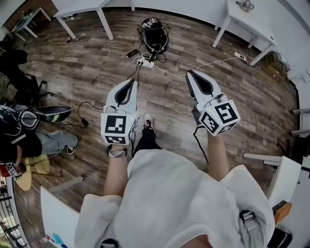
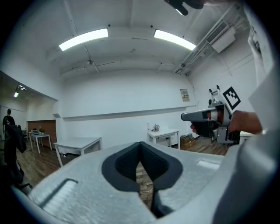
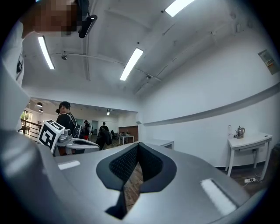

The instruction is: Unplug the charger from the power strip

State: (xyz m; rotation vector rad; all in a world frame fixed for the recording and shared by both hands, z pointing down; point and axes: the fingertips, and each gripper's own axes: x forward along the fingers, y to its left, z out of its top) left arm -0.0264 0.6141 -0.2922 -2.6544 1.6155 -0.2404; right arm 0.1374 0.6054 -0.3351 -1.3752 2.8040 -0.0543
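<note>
A white power strip (image 1: 146, 62) lies on the wooden floor far ahead, with dark plugs and cables on it; a small black charger (image 1: 131, 53) sits just to its left. Both grippers are held level at waist height, well above and short of the strip. My left gripper (image 1: 132, 83) is shut with nothing between its pads, as the left gripper view (image 2: 140, 148) confirms. The right gripper (image 1: 191, 74) also stands shut and empty, its pads meeting at the tip in the right gripper view (image 3: 137, 148). Each gripper shows in the other's view: the right gripper (image 2: 205, 116), the left gripper (image 3: 74, 143).
A black bag (image 1: 154, 35) sits behind the strip. A white cable (image 1: 203, 65) runs right to a second strip (image 1: 240, 56) by a white table (image 1: 249, 22). Another white table (image 1: 80, 8) stands at the back left. A person sits at the left (image 1: 19, 140).
</note>
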